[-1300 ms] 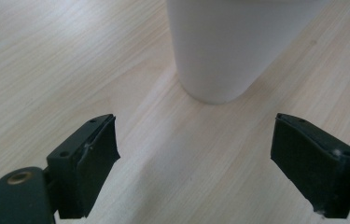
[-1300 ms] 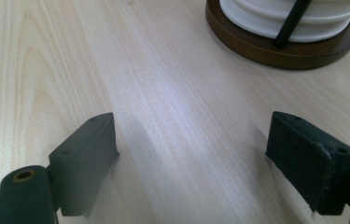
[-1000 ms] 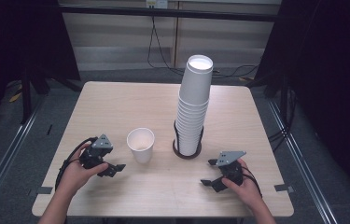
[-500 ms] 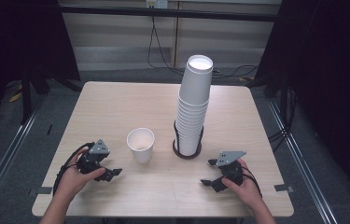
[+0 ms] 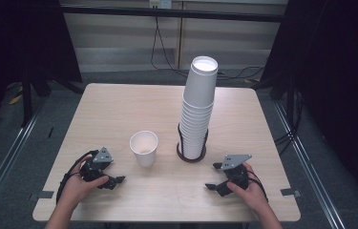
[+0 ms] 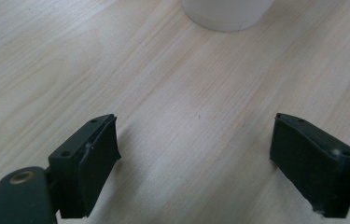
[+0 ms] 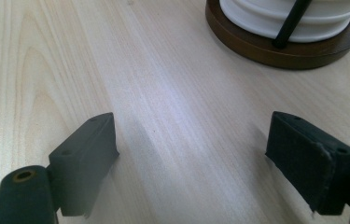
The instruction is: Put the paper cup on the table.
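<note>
A single white paper cup (image 5: 143, 148) stands upright on the wooden table (image 5: 119, 109), left of centre. To its right a tall stack of white cups (image 5: 198, 105) leans slightly in a holder with a round brown base (image 5: 191, 157) and black wire uprights. My left gripper (image 5: 114, 181) lies low near the front left, its jaws open and empty, pointing toward the single cup. The cup's bottom (image 6: 228, 14) shows beyond my left gripper (image 6: 196, 154). My right gripper (image 5: 213, 176) rests at the front right, open and empty. From my right gripper (image 7: 193, 154), the holder base (image 7: 284, 46) sits ahead.
A person's two hands come in from the table's front edge. Dark floor, rails and cables surround the table. Small tape marks (image 5: 290, 192) sit near the front corners.
My left gripper has sunk a little toward the tabletop. The right gripper, the single cup and the stack have kept their places.
</note>
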